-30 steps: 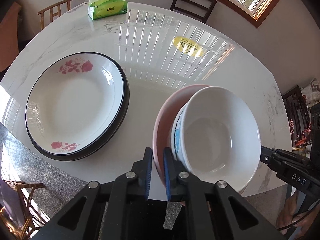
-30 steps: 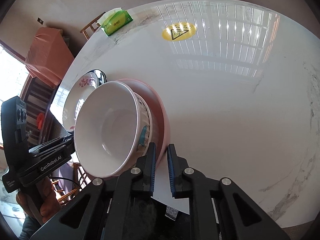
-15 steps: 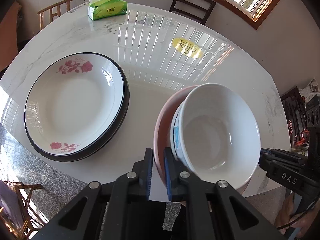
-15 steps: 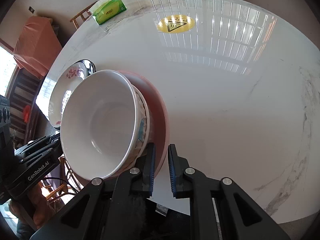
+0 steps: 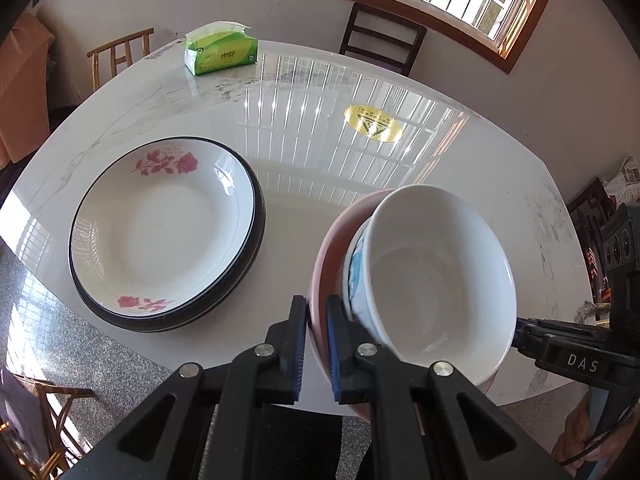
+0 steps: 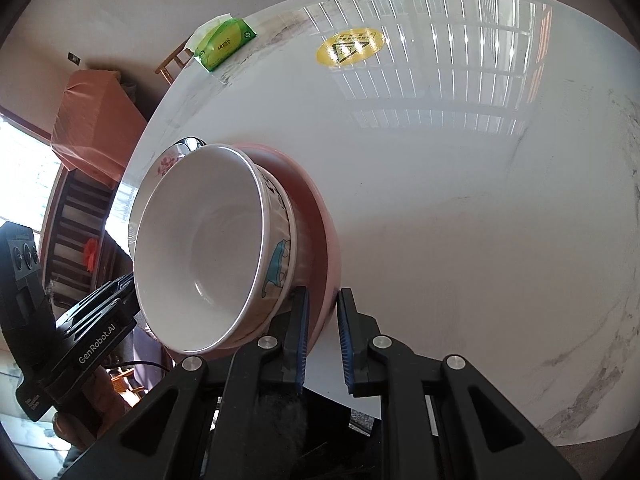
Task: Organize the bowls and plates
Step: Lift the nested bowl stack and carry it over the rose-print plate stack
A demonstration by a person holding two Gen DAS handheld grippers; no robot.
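My left gripper is shut on the near rim of a pink bowl. A white bowl with a blue pattern sits nested in it. My right gripper straddles the opposite rim of the pink bowl, jaws a little apart, and the white bowl fills the left of that view. The stack is held over the table's near edge. A white rose plate lies on a black plate at the table's left.
The white marble table carries a green tissue pack at the far left and a yellow sticker. Chairs stand around the far side. The table's near edge drops to a speckled floor.
The bowl stack has come a little toward the table's near edge and tilted. My right gripper's jaws have widened slightly around the pink rim. The plates have not moved.
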